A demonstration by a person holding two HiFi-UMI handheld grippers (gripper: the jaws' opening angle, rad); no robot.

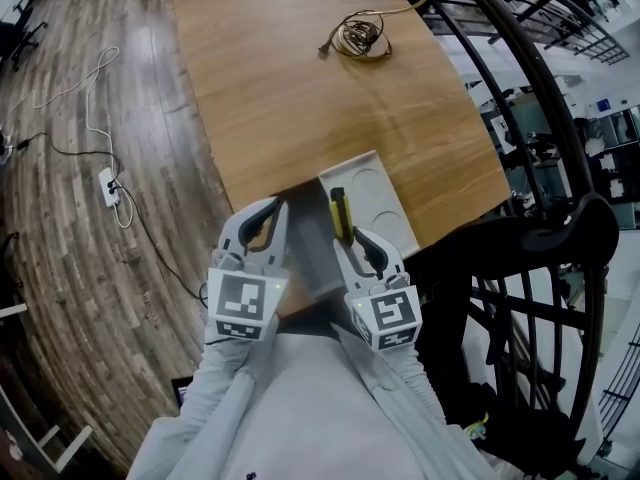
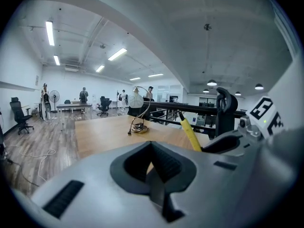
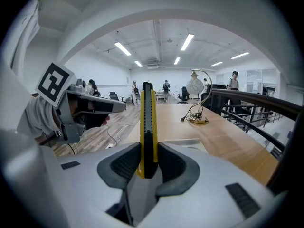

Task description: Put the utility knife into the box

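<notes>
A wooden table [image 1: 300, 98] is seen stretching away, with a white box [image 1: 388, 206] laid at its near right edge. Both grippers are held side by side at the near edge. The left gripper [image 2: 152, 169] is kept just left of the box, its jaws pressed together with nothing between them. The right gripper [image 3: 147, 163] is clamped on the knife [image 3: 147, 122], which is gripped by its rear end. The yellow knife is pointed away over the near left part of the box; whether the box is touched cannot be told. A coiled cable [image 1: 358, 36] is left at the far end.
</notes>
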